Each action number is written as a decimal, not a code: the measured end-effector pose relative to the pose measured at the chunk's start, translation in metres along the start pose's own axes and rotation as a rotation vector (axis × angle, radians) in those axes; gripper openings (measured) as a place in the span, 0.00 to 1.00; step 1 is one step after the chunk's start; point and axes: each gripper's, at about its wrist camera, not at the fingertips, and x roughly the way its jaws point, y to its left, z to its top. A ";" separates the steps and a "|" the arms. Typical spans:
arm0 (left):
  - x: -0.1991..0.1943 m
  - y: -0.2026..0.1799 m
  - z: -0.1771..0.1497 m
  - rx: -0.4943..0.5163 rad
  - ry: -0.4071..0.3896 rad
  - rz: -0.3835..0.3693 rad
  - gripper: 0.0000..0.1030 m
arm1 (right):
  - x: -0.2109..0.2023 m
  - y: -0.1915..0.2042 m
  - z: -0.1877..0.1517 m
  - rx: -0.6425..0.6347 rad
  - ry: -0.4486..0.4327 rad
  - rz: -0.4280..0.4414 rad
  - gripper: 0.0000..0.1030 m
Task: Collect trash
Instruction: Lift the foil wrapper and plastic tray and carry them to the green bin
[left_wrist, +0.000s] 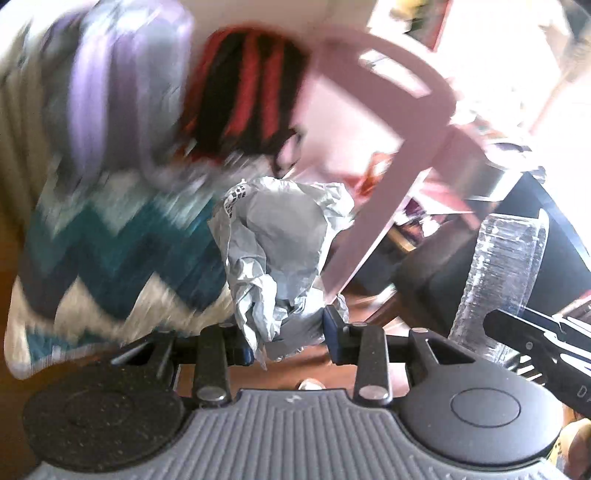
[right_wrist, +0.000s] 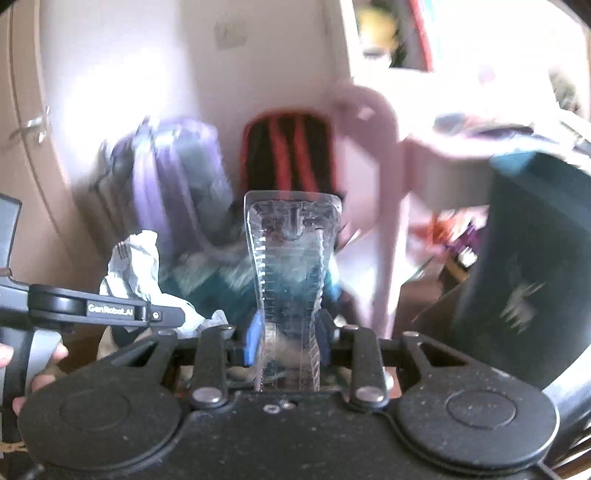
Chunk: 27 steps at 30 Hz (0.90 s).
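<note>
My left gripper (left_wrist: 290, 341) is shut on a crumpled silver-white wrapper (left_wrist: 277, 251) and holds it up in the air. The wrapper also shows at the left of the right wrist view (right_wrist: 136, 269). My right gripper (right_wrist: 288, 341) is shut on a clear plastic package (right_wrist: 291, 280), which stands upright between the blue pads. The same package shows at the right of the left wrist view (left_wrist: 498, 280), with the right gripper (left_wrist: 532, 339) below it. The two grippers are side by side, close together. The background is blurred.
A purple suitcase (right_wrist: 173, 177) and a red-and-black bag (right_wrist: 288, 155) stand against the wall. A pink chair (left_wrist: 391, 155) is to the right. A zigzag-patterned teal cushion (left_wrist: 110, 251) lies left. A dark bin (right_wrist: 524, 266) is at right.
</note>
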 end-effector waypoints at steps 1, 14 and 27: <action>-0.004 -0.014 0.008 0.024 -0.016 -0.012 0.33 | -0.007 -0.008 0.007 0.008 -0.020 -0.016 0.29; -0.037 -0.214 0.115 0.262 -0.148 -0.217 0.33 | -0.109 -0.120 0.092 0.069 -0.260 -0.257 0.29; 0.028 -0.352 0.126 0.419 -0.103 -0.225 0.34 | -0.086 -0.224 0.088 0.136 -0.247 -0.436 0.30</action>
